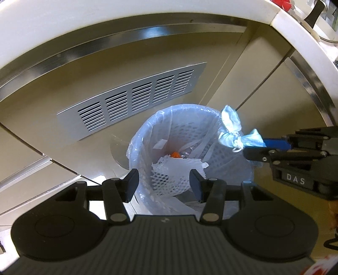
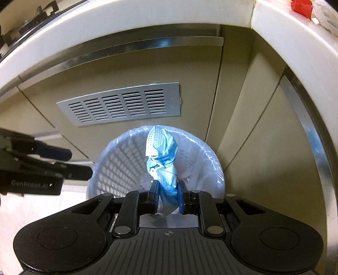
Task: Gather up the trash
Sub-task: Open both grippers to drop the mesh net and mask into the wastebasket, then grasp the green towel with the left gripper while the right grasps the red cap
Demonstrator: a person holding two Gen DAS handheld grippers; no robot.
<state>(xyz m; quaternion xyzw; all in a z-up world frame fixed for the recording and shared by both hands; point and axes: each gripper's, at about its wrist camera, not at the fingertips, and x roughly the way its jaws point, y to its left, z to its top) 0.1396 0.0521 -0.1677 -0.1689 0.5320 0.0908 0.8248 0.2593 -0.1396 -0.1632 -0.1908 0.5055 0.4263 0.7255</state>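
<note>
A white perforated trash basket (image 1: 213, 152) lined with a clear plastic bag stands on the floor below the counter; it also shows in the right wrist view (image 2: 118, 160). White foam netting (image 1: 175, 169) and an orange scrap (image 1: 175, 154) lie inside it. My right gripper (image 2: 168, 193) is shut on a crumpled blue face mask (image 2: 162, 152) and holds it over the basket's rim; the mask (image 1: 231, 131) hangs at the basket's right edge in the left wrist view. My left gripper (image 1: 163, 182) is open and empty, just above the basket's near rim.
Beige cabinet doors with a slotted metal vent (image 1: 135, 99) stand behind the basket. A white countertop edge (image 1: 105, 19) curves overhead. Red items (image 2: 301, 6) lie on the counter at the upper right. Light floor tiles (image 2: 69, 196) show beside the basket.
</note>
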